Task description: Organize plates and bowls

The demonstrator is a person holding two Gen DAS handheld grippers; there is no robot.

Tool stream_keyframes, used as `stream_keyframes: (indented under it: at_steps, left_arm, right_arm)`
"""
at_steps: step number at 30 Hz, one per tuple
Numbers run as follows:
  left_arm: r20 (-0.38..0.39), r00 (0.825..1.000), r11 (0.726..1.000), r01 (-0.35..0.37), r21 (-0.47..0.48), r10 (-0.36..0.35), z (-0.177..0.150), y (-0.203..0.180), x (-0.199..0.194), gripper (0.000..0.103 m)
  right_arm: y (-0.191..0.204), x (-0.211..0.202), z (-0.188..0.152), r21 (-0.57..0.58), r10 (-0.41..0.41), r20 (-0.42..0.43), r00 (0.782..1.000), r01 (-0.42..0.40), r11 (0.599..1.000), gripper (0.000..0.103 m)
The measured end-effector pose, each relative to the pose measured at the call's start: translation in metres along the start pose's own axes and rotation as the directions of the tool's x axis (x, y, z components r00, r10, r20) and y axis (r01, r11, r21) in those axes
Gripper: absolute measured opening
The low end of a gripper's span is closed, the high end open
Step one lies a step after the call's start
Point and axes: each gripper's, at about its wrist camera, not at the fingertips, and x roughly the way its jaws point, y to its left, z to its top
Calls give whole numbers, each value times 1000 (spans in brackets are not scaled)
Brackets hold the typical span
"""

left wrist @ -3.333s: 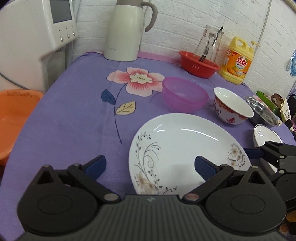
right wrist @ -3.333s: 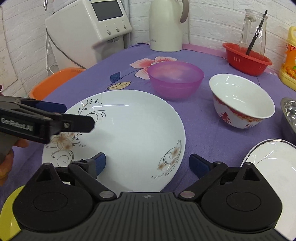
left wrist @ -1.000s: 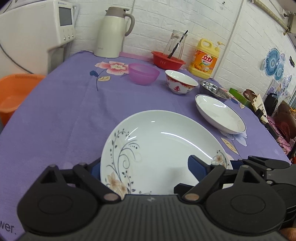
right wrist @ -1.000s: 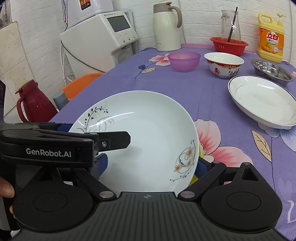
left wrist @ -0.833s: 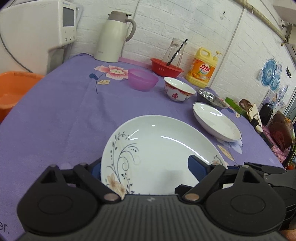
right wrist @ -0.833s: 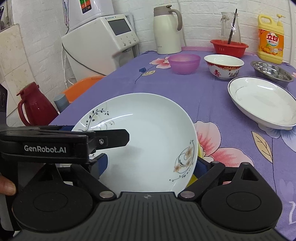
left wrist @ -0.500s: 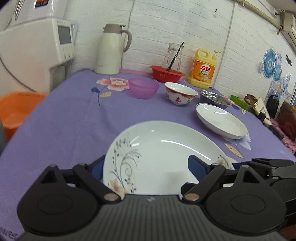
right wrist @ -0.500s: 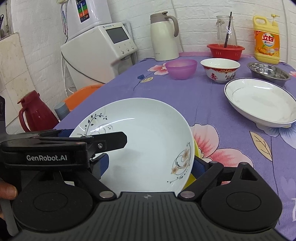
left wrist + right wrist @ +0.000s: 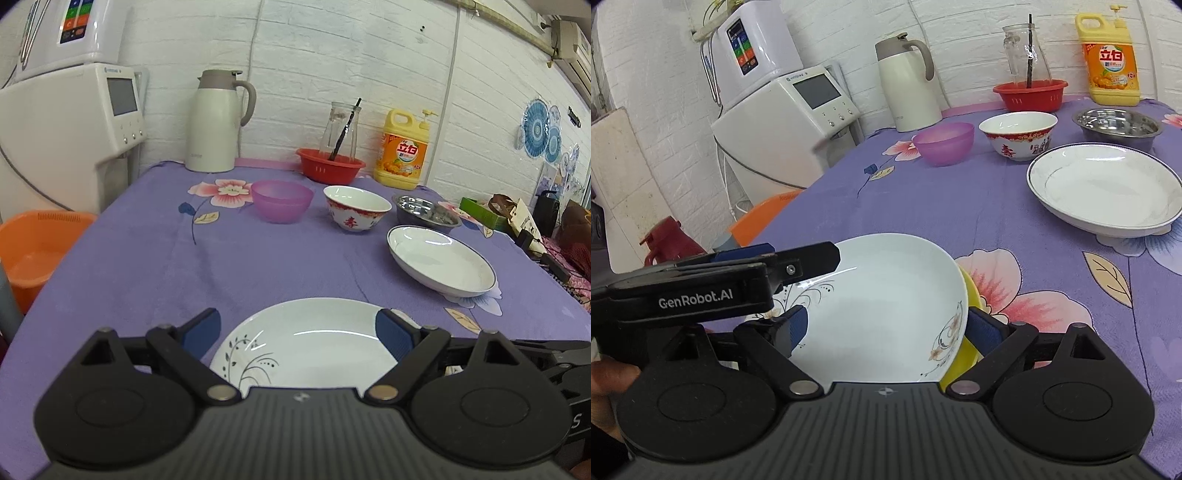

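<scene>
Flowered plate (image 9: 314, 343) lies at the near edge of the table (image 9: 258, 266), dead ahead of both tools and low between their fingers. In the right wrist view it rests over a yellow dish (image 9: 971, 295), whose rim peeks out on the plate's right side.

The left gripper (image 9: 297, 332) has its jaws spread wide, straddling the plate; purple cloth shows between its left finger and the rim. The right gripper (image 9: 888, 328) is likewise spread wide, one pad in front of the plate's left part, the other just outside its right rim. Neither looks clamped (whether any pad actually presses the rim I cannot tell).

The placing looks all but done, so the next move is probably a straight pull back. After that, the blue-rimmed plate (image 9: 441, 260) lies forward and to the right, nearer the right gripper. The purple bowl (image 9: 282, 201), red-patterned bowl (image 9: 356, 210) and steel bowl (image 9: 426, 214) sit farther back.
</scene>
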Motion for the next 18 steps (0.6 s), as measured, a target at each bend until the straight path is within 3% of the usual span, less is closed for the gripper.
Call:
stream_keyframes:
  at_steps: [3, 8, 18]
  left_arm:
    - [-7, 1000, 999, 22, -34, -22, 7, -1, 5, 89]
    - [-23, 999, 999, -45, 6, 45, 19, -19, 20, 89]
    - [-67, 996, 997, -60, 42, 63, 41, -46, 53, 89]
  right_arm:
    - [-3, -10, 4, -8, -35, 58, 998, 36, 999, 103]
    - [-23, -26, 14, 12, -111, 134, 985, 110, 994, 103]
    - [-88, -44, 24, 124, -304, 134, 943, 288, 950, 103]
